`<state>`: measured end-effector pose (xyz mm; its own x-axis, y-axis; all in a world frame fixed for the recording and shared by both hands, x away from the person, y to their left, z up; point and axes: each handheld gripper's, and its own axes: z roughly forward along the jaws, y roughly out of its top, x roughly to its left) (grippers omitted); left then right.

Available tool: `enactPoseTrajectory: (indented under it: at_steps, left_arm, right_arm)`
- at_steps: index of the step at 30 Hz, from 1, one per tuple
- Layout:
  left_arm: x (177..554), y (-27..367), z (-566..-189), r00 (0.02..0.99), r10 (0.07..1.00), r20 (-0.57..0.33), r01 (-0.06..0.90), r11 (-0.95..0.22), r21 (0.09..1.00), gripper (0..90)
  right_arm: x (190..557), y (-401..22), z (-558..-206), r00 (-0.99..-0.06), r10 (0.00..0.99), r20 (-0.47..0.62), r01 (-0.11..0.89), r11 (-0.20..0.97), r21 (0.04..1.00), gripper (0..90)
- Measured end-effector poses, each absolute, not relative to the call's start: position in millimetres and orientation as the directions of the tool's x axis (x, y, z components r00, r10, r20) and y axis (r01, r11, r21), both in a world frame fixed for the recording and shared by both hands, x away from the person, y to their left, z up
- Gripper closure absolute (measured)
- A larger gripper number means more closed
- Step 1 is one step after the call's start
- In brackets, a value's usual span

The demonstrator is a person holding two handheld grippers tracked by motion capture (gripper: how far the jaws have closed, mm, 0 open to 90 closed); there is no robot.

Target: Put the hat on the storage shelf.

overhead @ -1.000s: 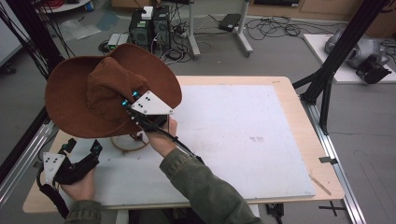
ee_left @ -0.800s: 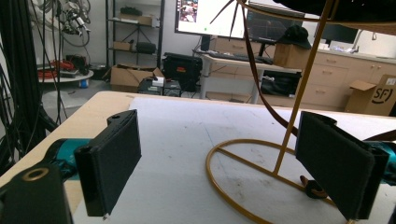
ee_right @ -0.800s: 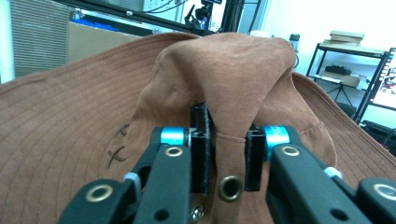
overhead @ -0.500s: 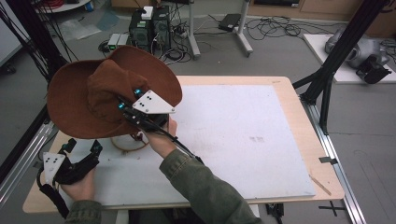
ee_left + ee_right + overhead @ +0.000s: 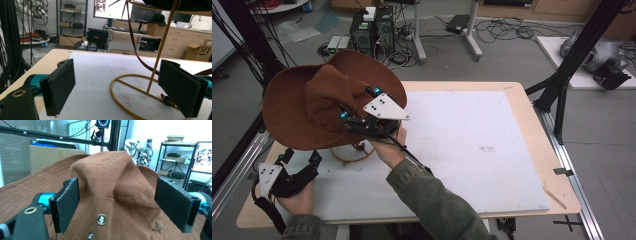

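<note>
Brown hat (image 5: 319, 102) sits atop a gold wire stand (image 5: 140, 85) at the table's left

Right gripper (image 5: 362, 112), jaws spread wide, straddles the hat's crown; left gripper (image 5: 302, 159) rests low nearby, jaws also apart

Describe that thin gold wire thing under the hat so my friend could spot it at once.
Start at the white table and look to its near-left part, below the big brown hat. There a gold wire stand has a round ring flat on the table and a thin rod rising toward the hat. It is the one shiny metal piece among black grippers and brown cloth.
</note>
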<state>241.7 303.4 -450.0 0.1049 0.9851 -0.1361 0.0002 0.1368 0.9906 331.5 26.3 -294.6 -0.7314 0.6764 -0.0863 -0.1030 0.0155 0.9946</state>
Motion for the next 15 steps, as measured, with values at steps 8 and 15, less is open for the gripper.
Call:
enactPoseTrajectory:
  at_steps: [8, 15]
  left_arm:
    - [242, 302, -450, 0.109, 0.986, -0.125, 0.005, 0.125, 0.992, 14.7]
    - [243, 300, -450, 0.112, 0.987, -0.118, 0.007, 0.118, 0.993, 14.7]
  right_arm:
    - [331, -5, -286, -0.718, 0.692, -0.076, -0.091, 0.014, 0.996, 16.1]
    - [331, -39, -287, -0.684, 0.728, -0.047, -0.077, -0.008, 0.997, 16.0]
